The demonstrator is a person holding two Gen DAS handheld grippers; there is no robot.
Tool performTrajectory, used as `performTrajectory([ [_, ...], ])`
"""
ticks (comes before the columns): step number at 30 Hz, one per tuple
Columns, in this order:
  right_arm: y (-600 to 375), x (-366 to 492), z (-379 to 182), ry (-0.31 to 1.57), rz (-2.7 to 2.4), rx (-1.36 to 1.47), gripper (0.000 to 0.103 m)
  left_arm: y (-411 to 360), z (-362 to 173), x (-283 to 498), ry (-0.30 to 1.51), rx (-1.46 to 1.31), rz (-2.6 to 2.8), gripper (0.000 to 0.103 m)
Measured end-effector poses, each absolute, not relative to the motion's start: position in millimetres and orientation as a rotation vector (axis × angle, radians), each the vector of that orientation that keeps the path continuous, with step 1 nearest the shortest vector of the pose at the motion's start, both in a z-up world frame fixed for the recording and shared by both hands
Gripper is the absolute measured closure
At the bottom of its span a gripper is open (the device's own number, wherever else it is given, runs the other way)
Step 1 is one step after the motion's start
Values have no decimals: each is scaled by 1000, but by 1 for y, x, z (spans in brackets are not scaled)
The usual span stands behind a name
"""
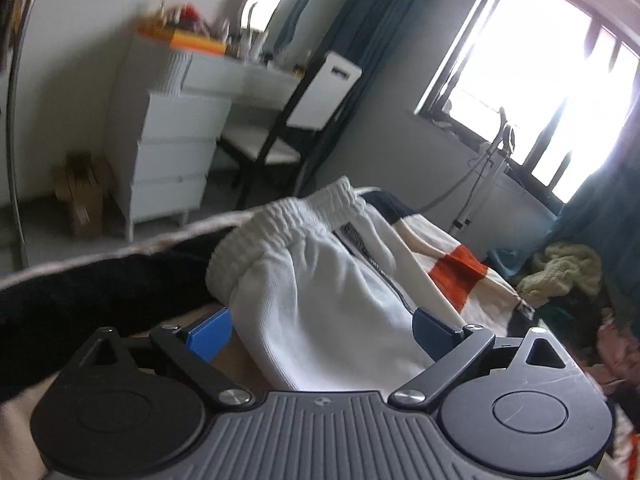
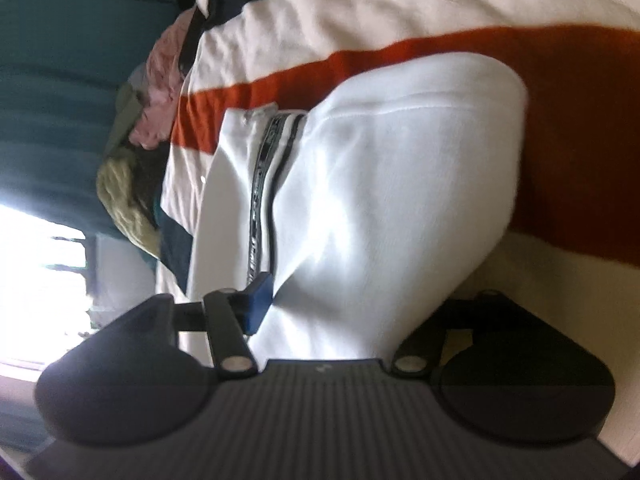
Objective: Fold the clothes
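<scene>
In the left wrist view, a white chest of drawers [image 1: 172, 156] stands at far left against the wall, with a dark-framed chair [image 1: 276, 128] just beside it and a bright window [image 1: 532, 80] further right. Below them, the left tool [image 1: 320, 334] has its blue fingers [image 1: 210, 334] spread wide, with the white trousers [image 1: 320, 292] bunched between them; the ribbed elastic waistband [image 1: 288, 220] rises above the tool. The trousers lie on a bed with a cream, orange and navy striped cover [image 1: 460, 270]. A heap of other clothes [image 1: 564, 276] sits at the right.

In the right wrist view, rolled sideways, teal curtains [image 2: 60, 100] and the heap of clothes [image 2: 128, 184] fill the left. The right tool [image 2: 344, 308] is wide too: one blue finger [image 2: 258, 304] shows beside the trousers' [image 2: 380, 200] dark side stripe, while white cloth hides the other. I cannot tell whether either tool actually pinches the fabric.
</scene>
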State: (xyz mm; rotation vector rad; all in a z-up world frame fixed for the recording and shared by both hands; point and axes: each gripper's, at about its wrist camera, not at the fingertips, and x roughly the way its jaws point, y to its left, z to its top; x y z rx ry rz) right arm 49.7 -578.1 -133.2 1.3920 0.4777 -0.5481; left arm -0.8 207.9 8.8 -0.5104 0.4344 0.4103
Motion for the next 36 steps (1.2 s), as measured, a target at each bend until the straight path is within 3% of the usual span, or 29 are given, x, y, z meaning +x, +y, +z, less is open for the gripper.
performTrajectory([
  [6,-581,47,-131,439,-498,1406,40,181,13,10,411,-439,321,4],
  [13,-580,52,-108,263,-283,1337,39,138,-5,42,540,-392,8,2],
  [21,-579,55,-111,443,-474,1223,41,92,-55,86,813,-228,-85,0],
  [24,-580,59,-110,463,-543,1177,53,81,-63,90,844,-153,-74,0],
  [29,-576,68,-102,500,-593,1053,82,77,-63,88,840,-140,-75,0],
  [36,-548,71,-55,393,-598,872,89,85,-55,89,806,-175,-65,0],
])
